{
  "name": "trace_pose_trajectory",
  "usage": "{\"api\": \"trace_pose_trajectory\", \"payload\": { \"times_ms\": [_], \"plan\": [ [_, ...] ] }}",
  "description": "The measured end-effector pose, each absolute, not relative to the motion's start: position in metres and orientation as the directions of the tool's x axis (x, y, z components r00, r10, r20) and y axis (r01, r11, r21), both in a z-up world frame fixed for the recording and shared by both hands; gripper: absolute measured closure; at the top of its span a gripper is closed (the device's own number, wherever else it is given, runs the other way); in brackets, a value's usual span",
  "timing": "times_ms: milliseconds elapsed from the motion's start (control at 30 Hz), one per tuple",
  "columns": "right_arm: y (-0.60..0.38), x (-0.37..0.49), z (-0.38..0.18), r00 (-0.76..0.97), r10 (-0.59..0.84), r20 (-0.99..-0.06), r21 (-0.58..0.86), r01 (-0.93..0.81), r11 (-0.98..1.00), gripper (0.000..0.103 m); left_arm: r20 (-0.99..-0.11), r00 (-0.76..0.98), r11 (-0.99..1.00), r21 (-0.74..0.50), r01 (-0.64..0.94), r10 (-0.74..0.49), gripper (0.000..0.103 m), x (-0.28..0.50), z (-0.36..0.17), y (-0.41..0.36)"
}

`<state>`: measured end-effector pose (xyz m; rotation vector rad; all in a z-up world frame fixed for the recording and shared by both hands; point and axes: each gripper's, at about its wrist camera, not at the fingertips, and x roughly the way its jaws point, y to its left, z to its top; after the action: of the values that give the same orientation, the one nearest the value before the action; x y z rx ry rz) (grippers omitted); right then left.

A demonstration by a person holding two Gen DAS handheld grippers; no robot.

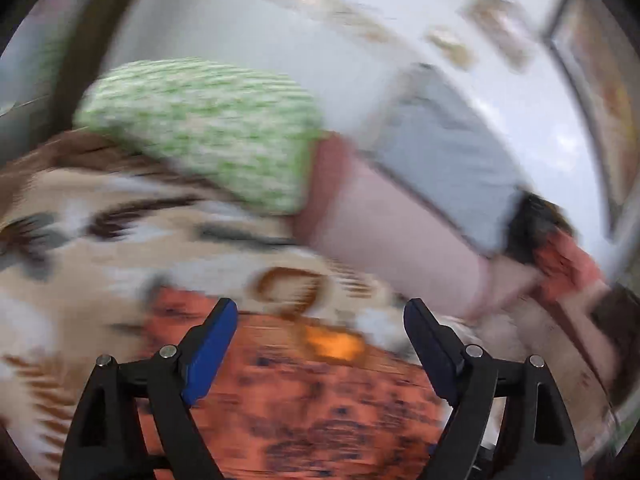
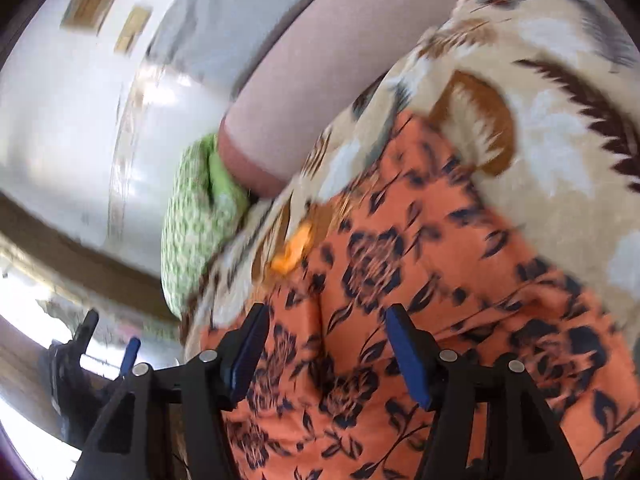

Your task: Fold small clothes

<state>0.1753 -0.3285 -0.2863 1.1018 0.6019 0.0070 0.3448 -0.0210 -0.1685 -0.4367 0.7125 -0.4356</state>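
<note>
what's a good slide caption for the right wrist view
Open right tool over the orange floral garment on a patterned bedspread, green pillow behind.

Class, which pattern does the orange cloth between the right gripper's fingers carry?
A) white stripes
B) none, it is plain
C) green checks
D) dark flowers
D: the orange cloth in front of the open right gripper shows dark blue flowers and leaves.

counts on the bed
one orange cloth with dark navy flowers (image 2: 400, 280); one beige bedspread with brown feather print (image 2: 540, 128); one green-and-white patterned pillow (image 1: 208, 128) at ten o'clock; one long pink bolster (image 1: 400, 224); two black grippers with blue pads.
</note>
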Motion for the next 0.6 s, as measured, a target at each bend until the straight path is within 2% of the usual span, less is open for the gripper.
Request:
{"api": "trace_pose_trajectory", "payload": {
  "times_ms": [167,233,400,467,600],
  "plan": [
    [-0.299,0.209,-0.284,0.762,0.390,-0.516,0.789,0.246,0.563,0.038,-0.733,0.599,0.899,-0.435,-0.052,-0.321,0.018,0.372,-0.228,0.020],
    [-0.285,0.223,-0.280,0.729,0.394,-0.560,0.738,0.224,0.636,0.038,-0.783,0.554,0.898,-0.419,-0.131,-0.284,0.019,0.378,-0.247,0.032],
    [-0.223,0.247,-0.272,0.602,0.241,-0.761,0.378,0.109,0.919,0.038,-0.827,0.519,0.924,-0.346,-0.161,-0.219,0.019,0.375,-0.257,0.037],
    [-0.205,0.248,-0.272,0.582,0.207,-0.786,0.290,0.052,0.956,0.038,-0.848,0.489,0.937,-0.314,-0.151,-0.205,0.019,0.377,-0.262,0.032],
    [-0.188,0.251,-0.277,0.579,0.092,-0.810,0.147,0.050,0.988,0.038,-0.866,0.452,0.951,-0.290,-0.106,-0.214,0.019,0.380,-0.271,0.019]
  ]
}}
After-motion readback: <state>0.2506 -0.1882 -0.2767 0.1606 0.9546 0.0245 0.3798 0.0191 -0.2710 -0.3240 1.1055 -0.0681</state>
